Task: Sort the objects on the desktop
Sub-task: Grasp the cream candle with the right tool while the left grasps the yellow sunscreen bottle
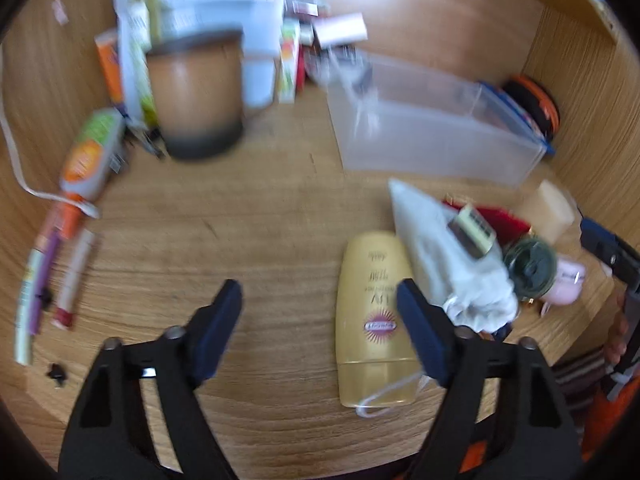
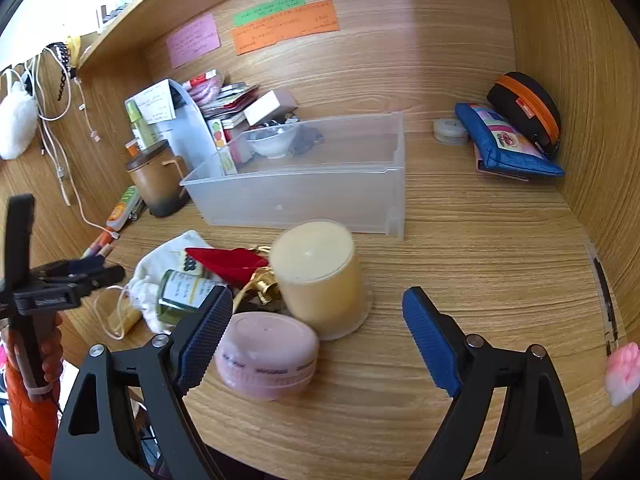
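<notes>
In the left wrist view my left gripper [image 1: 316, 296] is open over bare desk, nothing between its fingers. A yellow sunscreen bottle [image 1: 370, 312] lies just behind its right finger, beside a white drawstring pouch [image 1: 448, 264] and a small green jar [image 1: 530, 270]. In the right wrist view my right gripper [image 2: 318, 300] stands wide open. A pink round container [image 2: 268, 356] lies against its left finger, and a cream candle glass [image 2: 316, 272] stands just beyond the fingertips. A clear plastic bin [image 2: 304, 184] sits further back. My left gripper [image 2: 80, 276] shows at the left.
A brown mug [image 2: 156, 184], boxes and papers crowd the back left. A blue pouch [image 2: 508, 144], a black-and-orange case [image 2: 524, 108] and a small round tin [image 2: 450, 130] lie in the back right corner. Tubes and pens [image 1: 60, 264] line the left edge. Wooden walls enclose the desk.
</notes>
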{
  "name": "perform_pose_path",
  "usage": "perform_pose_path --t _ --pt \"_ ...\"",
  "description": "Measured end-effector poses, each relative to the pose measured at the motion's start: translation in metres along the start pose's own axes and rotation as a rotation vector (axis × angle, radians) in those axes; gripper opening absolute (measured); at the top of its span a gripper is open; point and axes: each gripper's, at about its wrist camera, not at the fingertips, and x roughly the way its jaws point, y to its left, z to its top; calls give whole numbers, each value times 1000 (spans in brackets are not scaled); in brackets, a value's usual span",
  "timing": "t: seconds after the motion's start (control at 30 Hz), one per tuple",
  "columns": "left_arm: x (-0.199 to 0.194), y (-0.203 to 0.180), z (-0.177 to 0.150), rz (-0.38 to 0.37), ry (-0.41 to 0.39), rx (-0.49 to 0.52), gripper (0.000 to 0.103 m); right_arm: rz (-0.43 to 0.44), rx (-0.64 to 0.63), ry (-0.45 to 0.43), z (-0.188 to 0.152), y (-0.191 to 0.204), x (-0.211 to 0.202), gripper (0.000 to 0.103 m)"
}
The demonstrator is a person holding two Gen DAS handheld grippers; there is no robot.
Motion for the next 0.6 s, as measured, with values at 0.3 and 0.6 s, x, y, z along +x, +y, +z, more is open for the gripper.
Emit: perform_pose_path --t 0.3,0.6 --pt "13 -7 1 -73 56 21 78 8 3 35 7 -8 22 85" --pt "22 -27 3 -8 81 115 77 -9 -44 83 13 -5 47 85"
